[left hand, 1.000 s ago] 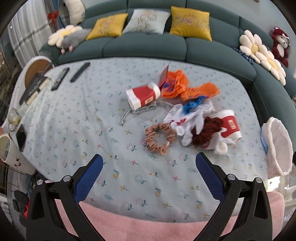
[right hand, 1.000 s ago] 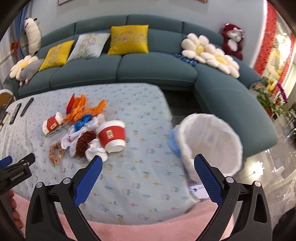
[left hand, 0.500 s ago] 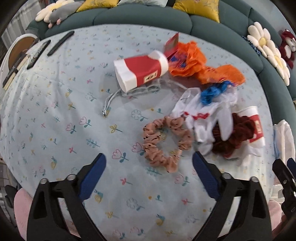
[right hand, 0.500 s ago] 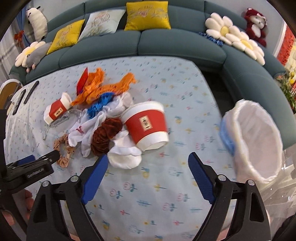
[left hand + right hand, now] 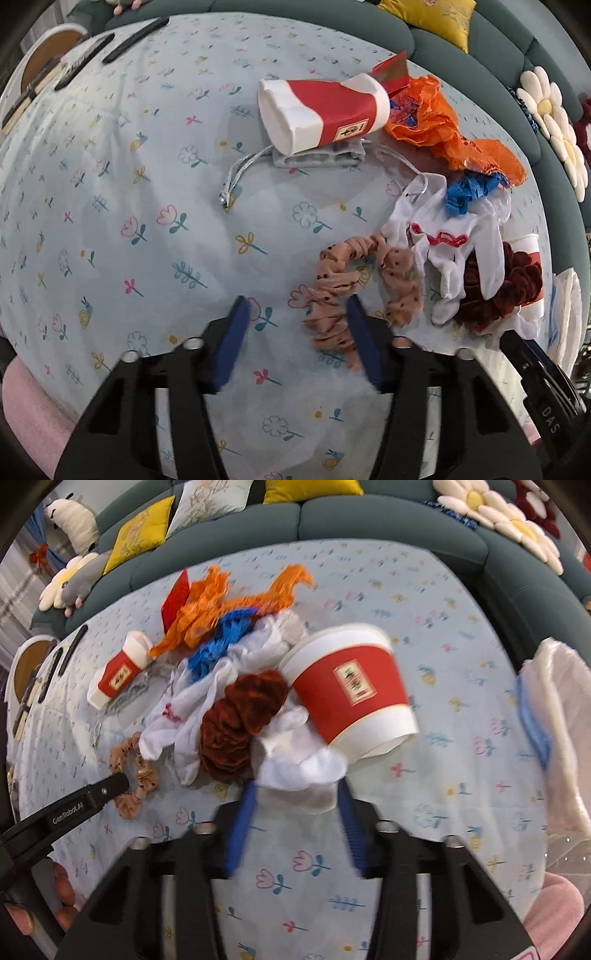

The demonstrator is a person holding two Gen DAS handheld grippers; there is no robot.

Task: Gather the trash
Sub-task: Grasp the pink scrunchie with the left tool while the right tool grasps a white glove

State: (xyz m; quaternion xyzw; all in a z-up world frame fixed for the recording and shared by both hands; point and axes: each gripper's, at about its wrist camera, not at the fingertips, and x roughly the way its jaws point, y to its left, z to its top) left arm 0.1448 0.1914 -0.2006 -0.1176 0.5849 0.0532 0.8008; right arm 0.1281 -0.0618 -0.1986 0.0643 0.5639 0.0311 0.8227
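On the flowered tablecloth [image 5: 110, 221] lies a heap of litter. My left gripper [image 5: 297, 306] points down at a pink scrunchie [image 5: 332, 291]. Its jaws are closing, with the scrunchie's near loop between them and only the right pad touching it. My right gripper [image 5: 295, 786] is closing on a white crumpled wad [image 5: 299, 771] that fills the gap between its pads. Just beyond the wad a red-and-white paper cup [image 5: 351, 690] lies on its side. A flattened cup [image 5: 321, 110], orange crepe paper [image 5: 436, 122], a white glove [image 5: 450, 251] and a dark red scrunchie [image 5: 240, 723] lie around.
A white-lined trash basket [image 5: 561, 738] stands off the table's right edge. Two remotes [image 5: 133, 29] lie at the far left. A grey drawstring pouch [image 5: 321, 158] sits under the flattened cup. A teal sofa [image 5: 369, 520] with cushions curves behind the table.
Both grippers have dropped toward the table and narrowed their jaws. The left came down over the pink scrunchie, the right over the white wad by the cup.
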